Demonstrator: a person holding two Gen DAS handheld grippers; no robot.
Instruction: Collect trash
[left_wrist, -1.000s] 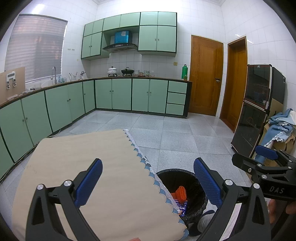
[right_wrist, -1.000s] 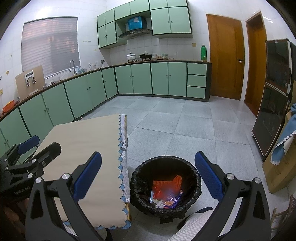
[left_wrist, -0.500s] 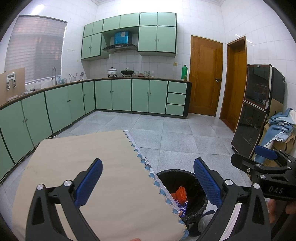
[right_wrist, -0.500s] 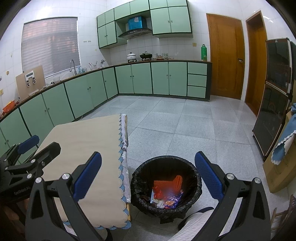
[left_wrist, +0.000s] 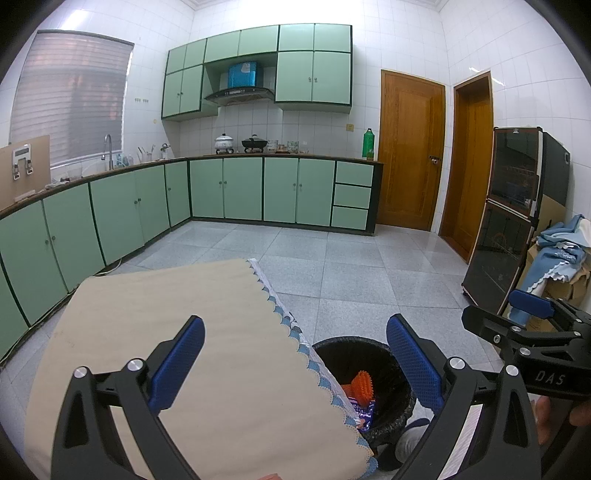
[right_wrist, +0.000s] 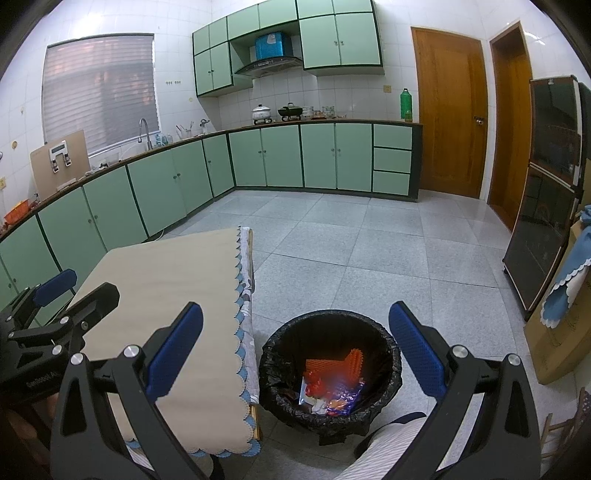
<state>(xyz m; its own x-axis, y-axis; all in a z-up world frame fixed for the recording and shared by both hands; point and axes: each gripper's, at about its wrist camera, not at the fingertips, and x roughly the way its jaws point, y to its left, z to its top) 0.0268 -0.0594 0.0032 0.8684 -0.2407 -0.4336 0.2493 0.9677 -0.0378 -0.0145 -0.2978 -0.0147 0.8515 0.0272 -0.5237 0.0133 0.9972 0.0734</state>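
A black-lined trash bin (right_wrist: 328, 376) stands on the floor beside the table's right edge and holds orange and mixed wrappers (right_wrist: 332, 384). It also shows in the left wrist view (left_wrist: 369, 376), partly hidden by the table. My left gripper (left_wrist: 295, 365) is open and empty above the table (left_wrist: 166, 332). My right gripper (right_wrist: 295, 350) is open and empty above the bin. Each gripper shows in the other's view, the right one (left_wrist: 532, 325) and the left one (right_wrist: 55, 306).
The table wears a beige cloth with a blue scalloped edge (right_wrist: 177, 280). Green cabinets (right_wrist: 184, 184) line the left and far walls. A dark glass cabinet (right_wrist: 546, 206) and a box with blue cloth (right_wrist: 569, 295) stand at right. Grey tiled floor (right_wrist: 369, 251) lies ahead.
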